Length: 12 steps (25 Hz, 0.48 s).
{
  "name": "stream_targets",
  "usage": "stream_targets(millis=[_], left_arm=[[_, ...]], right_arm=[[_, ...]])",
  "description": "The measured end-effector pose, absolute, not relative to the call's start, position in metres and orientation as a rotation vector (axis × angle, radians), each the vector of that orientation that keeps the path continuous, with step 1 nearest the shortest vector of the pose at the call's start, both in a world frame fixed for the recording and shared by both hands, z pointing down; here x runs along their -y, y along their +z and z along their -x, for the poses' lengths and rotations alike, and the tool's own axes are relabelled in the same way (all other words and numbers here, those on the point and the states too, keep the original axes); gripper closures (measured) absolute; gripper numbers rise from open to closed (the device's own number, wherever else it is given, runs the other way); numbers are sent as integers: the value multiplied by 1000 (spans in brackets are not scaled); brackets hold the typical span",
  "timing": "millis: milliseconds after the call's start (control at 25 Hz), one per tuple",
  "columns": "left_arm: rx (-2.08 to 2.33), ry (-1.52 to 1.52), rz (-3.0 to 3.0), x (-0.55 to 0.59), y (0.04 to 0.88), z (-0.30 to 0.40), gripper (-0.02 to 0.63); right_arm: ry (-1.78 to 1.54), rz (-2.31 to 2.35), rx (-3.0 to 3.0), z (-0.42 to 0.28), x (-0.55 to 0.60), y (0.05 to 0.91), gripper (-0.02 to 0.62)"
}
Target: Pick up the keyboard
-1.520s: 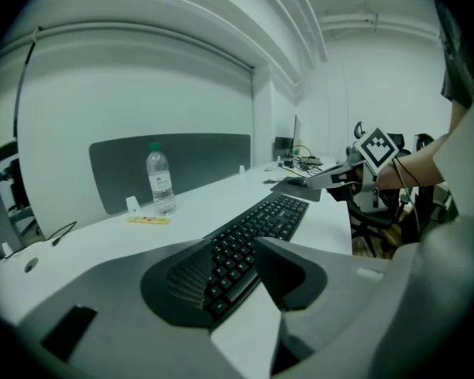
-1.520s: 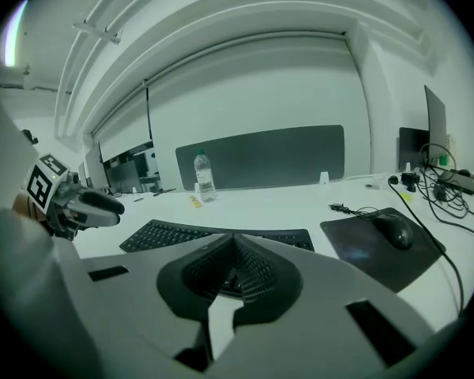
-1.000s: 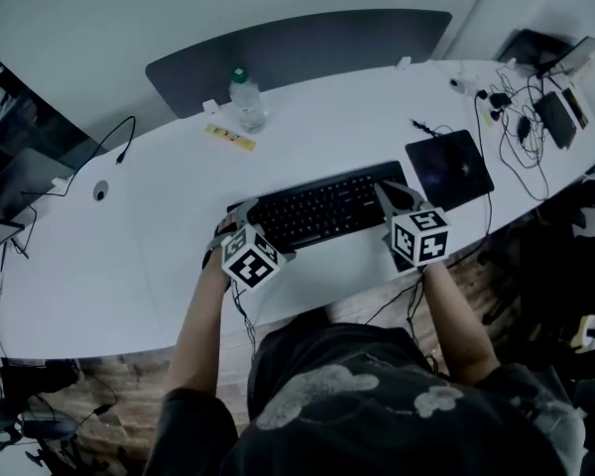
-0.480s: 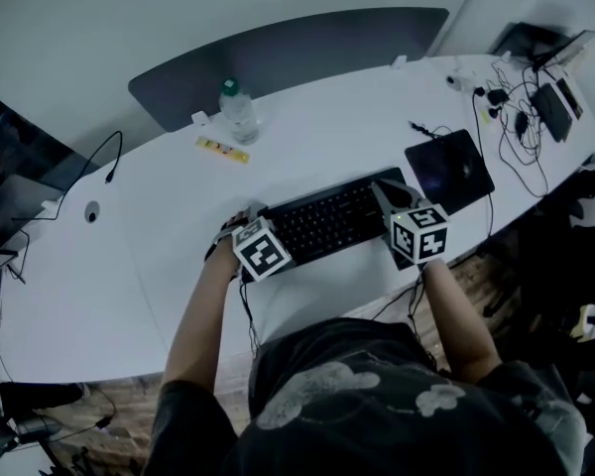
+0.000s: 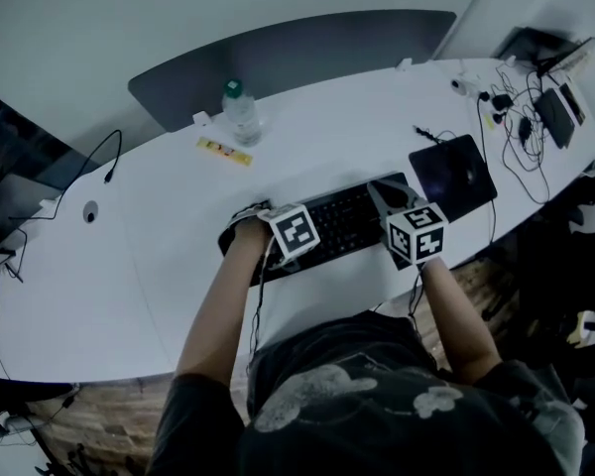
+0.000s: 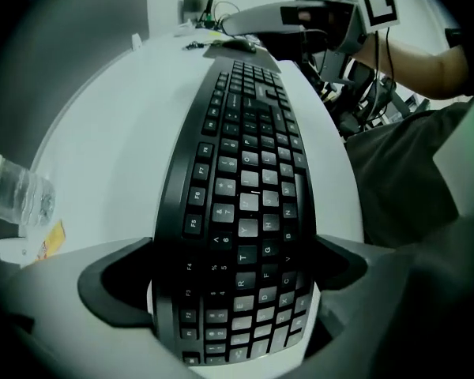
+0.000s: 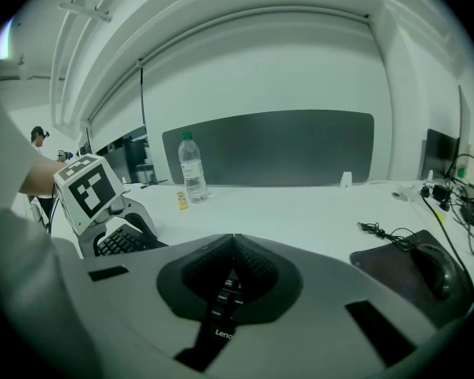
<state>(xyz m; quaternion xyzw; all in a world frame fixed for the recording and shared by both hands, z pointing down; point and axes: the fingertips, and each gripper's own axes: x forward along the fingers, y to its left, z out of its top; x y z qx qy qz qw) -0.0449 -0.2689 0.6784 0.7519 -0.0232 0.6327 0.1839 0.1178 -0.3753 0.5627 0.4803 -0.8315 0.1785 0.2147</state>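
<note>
keyboard of black plastic, long, flat and low-keyed, is laid slantwise on the white curved desk, close to the near edge and just in front of the person. its left end is straddled by the left gripper, whose jaws are spread wide, one beside the far long edge and one beside the near. a sliver of desk is seen at the near side, so no squeeze is judged to be made yet. the right gripper is seen with its jaws brought fully together and nothing pinched, its tips set at the keyboard's right end.

for a clean lift, the left jaws should be lowered until the pads are level with the thin sides, then closed squarely across the width so that no keys are pressed. the right end should be supported too, since a long board held at one end is likely to droop and twist. the black square mouse pad, just right of the keyboard, should be left undisturbed.
</note>
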Motion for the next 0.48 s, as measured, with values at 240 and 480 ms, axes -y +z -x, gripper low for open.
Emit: stream_targets(millis=[240, 480], left_arm=[[90, 1861, -2089, 273, 681, 46, 20], [145, 1931, -2081, 275, 675, 50, 20]], right_arm=[[485, -1288, 2328, -114, 383, 563, 594], [427, -1219, 2343, -114, 396, 559, 594]])
